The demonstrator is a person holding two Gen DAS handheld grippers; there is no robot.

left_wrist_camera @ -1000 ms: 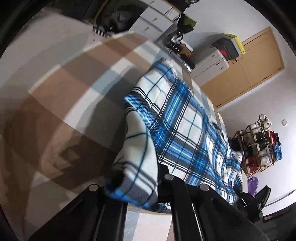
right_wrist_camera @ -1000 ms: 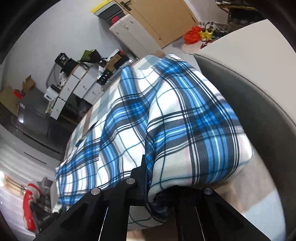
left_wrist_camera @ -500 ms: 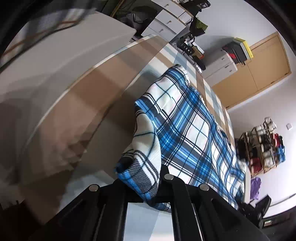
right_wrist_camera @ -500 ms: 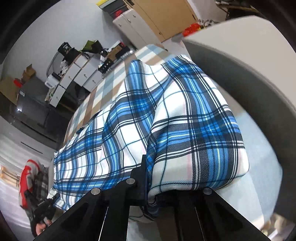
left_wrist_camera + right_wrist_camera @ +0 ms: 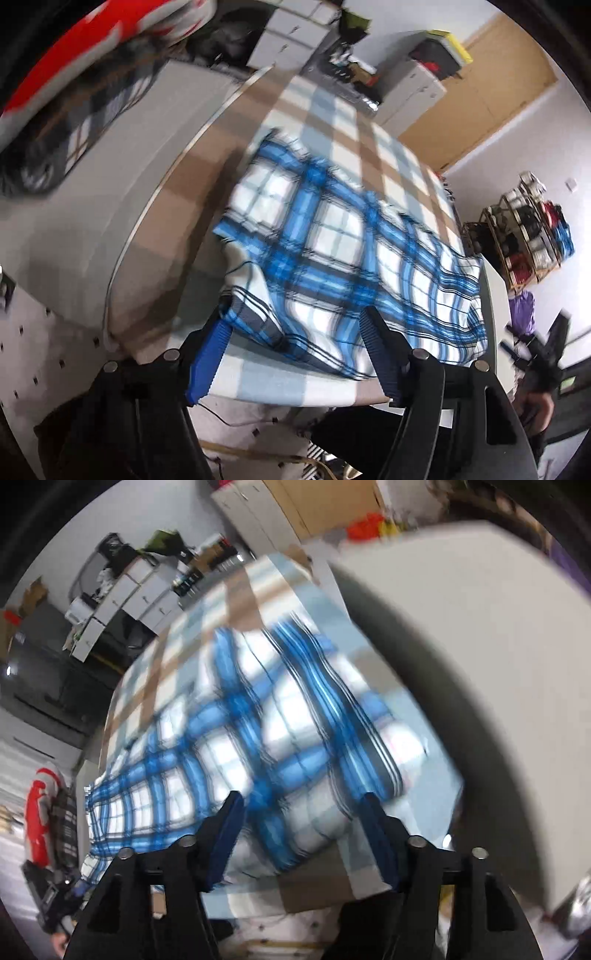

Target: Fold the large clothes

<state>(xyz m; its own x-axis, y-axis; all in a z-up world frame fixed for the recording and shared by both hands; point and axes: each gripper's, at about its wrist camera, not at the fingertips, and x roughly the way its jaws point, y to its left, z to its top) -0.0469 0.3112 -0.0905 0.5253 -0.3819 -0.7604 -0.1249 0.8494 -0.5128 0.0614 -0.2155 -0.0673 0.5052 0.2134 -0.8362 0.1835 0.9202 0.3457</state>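
Observation:
A blue, white and black plaid garment [image 5: 332,251] lies folded on a table covered with a brown, white and pale blue checked cloth [image 5: 325,114]. My left gripper [image 5: 295,317] is open, its blue-padded fingers [image 5: 207,354] spread at the garment's near edge, holding nothing. In the right wrist view the same garment [image 5: 258,738] lies in front of my right gripper [image 5: 301,801], which is also open and empty at the near edge. Both views are motion-blurred.
A large pale grey curved surface [image 5: 480,664] stands close on the right. White drawer units [image 5: 291,33], wooden doors [image 5: 491,92] and a cluttered shelf rack [image 5: 532,236] line the room. A person in red [image 5: 40,812] is at the left.
Both grippers have let go of the plaid garment and opened. They have pulled back toward the table's near edge, and the garment now lies flat on the cloth.

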